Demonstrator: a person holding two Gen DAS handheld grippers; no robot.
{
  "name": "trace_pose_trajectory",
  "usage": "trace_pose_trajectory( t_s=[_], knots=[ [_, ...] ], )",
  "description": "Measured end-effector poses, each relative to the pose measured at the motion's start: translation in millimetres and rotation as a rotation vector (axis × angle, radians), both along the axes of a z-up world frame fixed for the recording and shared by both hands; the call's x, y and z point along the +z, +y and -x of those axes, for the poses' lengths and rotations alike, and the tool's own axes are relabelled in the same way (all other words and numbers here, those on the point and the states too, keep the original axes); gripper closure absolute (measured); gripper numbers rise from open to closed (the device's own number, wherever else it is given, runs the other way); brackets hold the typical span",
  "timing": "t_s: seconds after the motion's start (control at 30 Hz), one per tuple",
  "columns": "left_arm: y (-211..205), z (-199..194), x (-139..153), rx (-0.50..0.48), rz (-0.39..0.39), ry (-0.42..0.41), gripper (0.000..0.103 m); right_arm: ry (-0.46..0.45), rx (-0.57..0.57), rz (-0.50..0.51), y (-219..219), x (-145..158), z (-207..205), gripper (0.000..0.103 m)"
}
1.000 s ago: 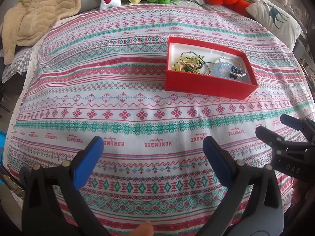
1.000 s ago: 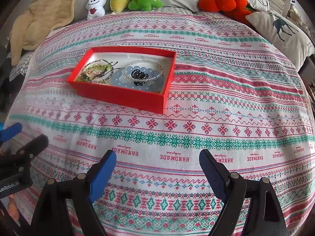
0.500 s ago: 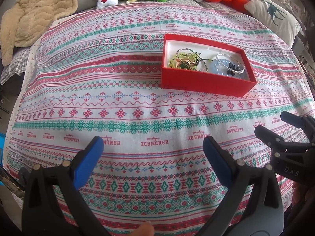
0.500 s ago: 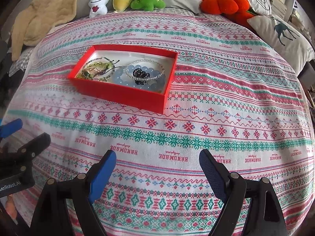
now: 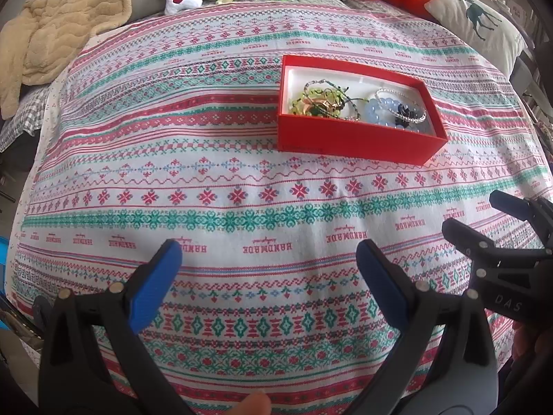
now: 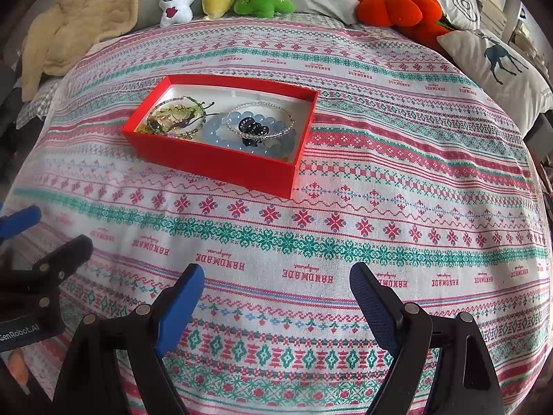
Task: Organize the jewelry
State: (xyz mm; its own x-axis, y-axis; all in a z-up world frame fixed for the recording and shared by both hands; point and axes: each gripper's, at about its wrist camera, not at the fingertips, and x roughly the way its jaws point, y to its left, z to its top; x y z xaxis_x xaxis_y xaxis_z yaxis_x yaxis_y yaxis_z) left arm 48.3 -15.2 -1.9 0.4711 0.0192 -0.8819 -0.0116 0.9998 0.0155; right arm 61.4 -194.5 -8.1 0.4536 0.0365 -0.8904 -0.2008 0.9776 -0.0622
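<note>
Both grippers hover over the near part of the bed, pointing down and forward, with nothing between their blue pads: the left gripper [image 5: 268, 259] has its jaws wide apart, and so does the right gripper [image 6: 276, 283], which sits just right of it. Neither touches anything.

Largest of what matters is the red box [image 6: 221, 162], lying on the patterned spread [image 6: 380, 207] far of both grippers, a little left of centre from the right wrist view and right of centre from the left. It looks like stiff card, light and open-topped, with thin upright walls; a pinch on one wall should lift or drag it, though on soft bedding it could tip and spill.

Inside, the right half holds a pale blue bead bracelet [image 6: 221, 138], chunky, round and probably slippery; I would take it across a single bead or through the loop. On top of it lies a thin clear bead bangle [image 6: 287, 117], light and likely springy, best pinched across its wire. A small black bead cluster [image 6: 250, 128] rests inside that ring, and what it belongs to is unclear.

The left half holds a tangle [image 6: 176, 117] of green and gold strands with dark cords: limp, light and snag-prone, so pulling one piece will probably drag its neighbours
</note>
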Motion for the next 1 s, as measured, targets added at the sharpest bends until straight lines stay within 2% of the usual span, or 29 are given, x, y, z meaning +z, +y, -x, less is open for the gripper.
trace_pose_trajectory(
  t_s=[1.0],
  knots=[
    [-1.2, 0.8, -1.7, -0.006, -0.005, 0.002, 0.002, 0.007, 0.005, -0.003, 0.4, -2.4, 0.9, 0.016]
  ],
)
